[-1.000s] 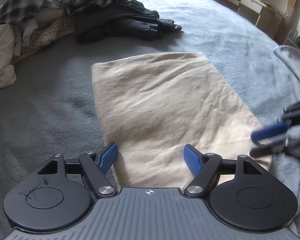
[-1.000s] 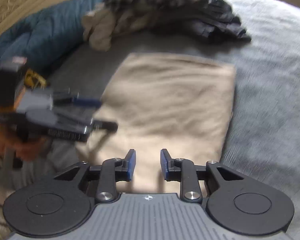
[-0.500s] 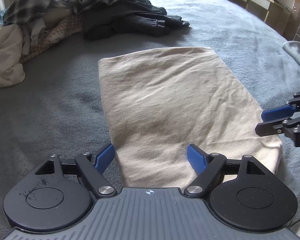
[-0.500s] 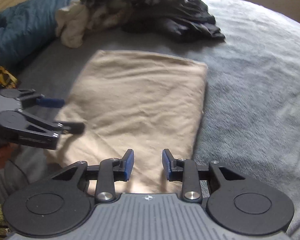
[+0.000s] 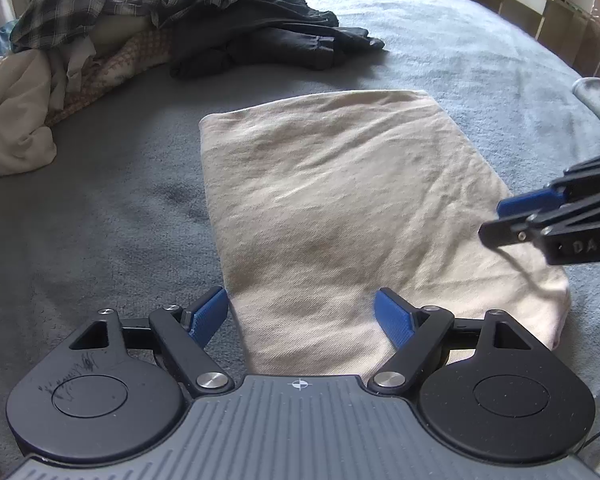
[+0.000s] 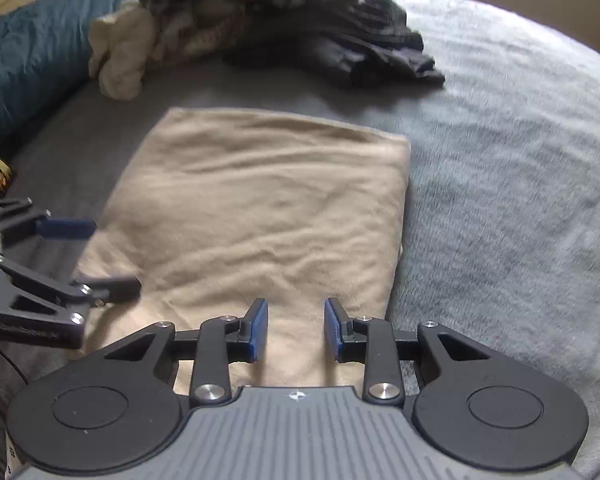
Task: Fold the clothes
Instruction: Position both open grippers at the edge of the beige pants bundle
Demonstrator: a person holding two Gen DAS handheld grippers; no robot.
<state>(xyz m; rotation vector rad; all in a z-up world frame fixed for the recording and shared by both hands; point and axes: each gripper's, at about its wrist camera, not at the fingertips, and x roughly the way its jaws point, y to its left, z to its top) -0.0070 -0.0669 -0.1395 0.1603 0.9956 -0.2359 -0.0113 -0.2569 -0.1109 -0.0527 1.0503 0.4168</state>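
The left gripper (image 5: pixel 302 312) has just been opening; its jaws now stand wider over the near edge of the folded beige cloth (image 5: pixel 340 216), with nothing pressed between them. The right gripper (image 6: pixel 296 330) has shifted toward the cloth's near right corner.
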